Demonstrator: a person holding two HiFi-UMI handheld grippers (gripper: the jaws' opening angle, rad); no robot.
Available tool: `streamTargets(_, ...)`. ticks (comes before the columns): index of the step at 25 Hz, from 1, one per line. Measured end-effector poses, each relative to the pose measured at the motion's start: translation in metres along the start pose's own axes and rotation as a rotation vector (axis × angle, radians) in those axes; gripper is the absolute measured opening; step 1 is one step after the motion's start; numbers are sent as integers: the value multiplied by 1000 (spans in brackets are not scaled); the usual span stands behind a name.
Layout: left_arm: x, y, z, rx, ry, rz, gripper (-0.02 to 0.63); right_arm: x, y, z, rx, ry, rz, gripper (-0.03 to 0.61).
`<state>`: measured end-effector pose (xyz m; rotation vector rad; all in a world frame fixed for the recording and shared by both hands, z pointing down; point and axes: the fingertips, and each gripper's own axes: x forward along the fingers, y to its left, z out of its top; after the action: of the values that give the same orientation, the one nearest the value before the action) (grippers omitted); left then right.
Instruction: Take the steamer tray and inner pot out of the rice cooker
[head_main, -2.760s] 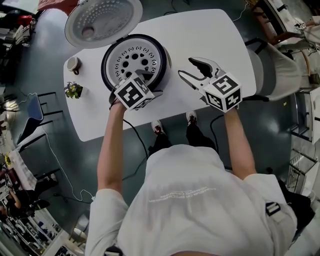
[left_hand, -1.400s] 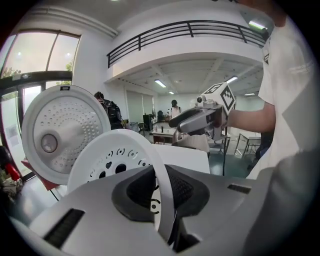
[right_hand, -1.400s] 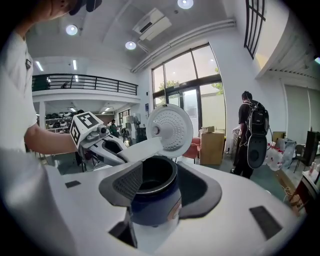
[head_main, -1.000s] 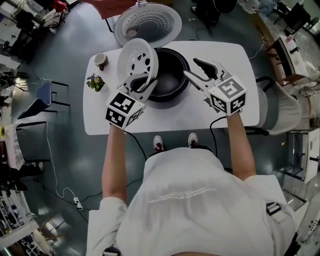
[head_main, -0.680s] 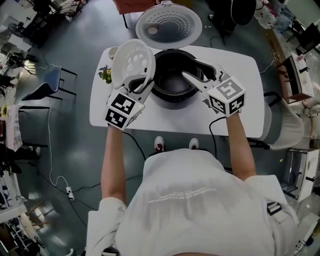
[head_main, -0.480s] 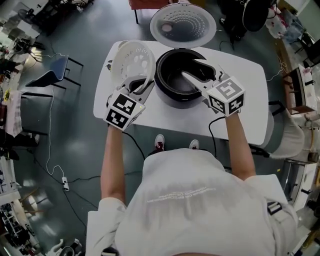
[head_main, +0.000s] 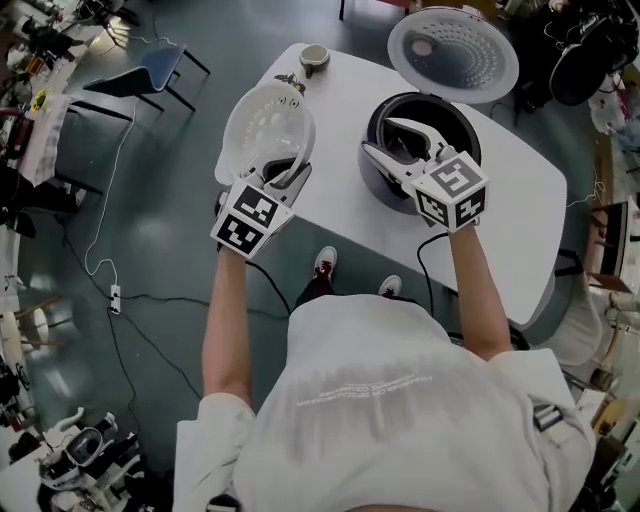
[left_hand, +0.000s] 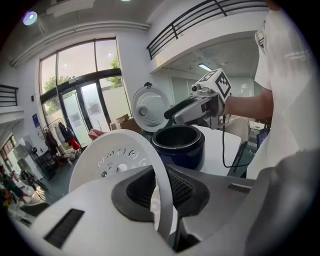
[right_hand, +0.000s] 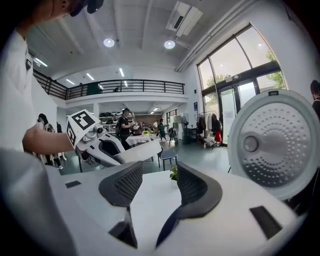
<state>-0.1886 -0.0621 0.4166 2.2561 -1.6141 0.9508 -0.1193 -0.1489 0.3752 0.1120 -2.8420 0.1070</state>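
Observation:
The white perforated steamer tray hangs tilted over the table's left edge, with my left gripper shut on its near rim. In the left gripper view the tray stands on edge and its rim runs between the jaws of the left gripper. The dark rice cooker stands with its lid up and the black inner pot inside. My right gripper is open just above the cooker's mouth, nothing between its fingers.
The white table carries a small cup and a little potted plant at its far left corner. A black cable hangs off the near edge. Chairs and floor clutter surround the table. People stand far back in the right gripper view.
The left gripper has carried the tray away from the cooker to the table's left edge. The right gripper has moved from the cooker's right rim to over its mouth.

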Motion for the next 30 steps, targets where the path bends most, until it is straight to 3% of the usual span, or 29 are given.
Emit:
streamTargets(5,-20,9,-49,-91,51,39,54,44,34,-9,14,27,90,230)
streamTargets(13,-27,16,-102,-96,179,1,55,94,61,-29,55,84,135,230)
streamTargets(21,-5,38,-154,-5,303,-105,54,156,65,-44,128,130,134,230)
streamTargets(30,41,57,-193,78,365,-243,54,189,48,-83,210,205,61,230)
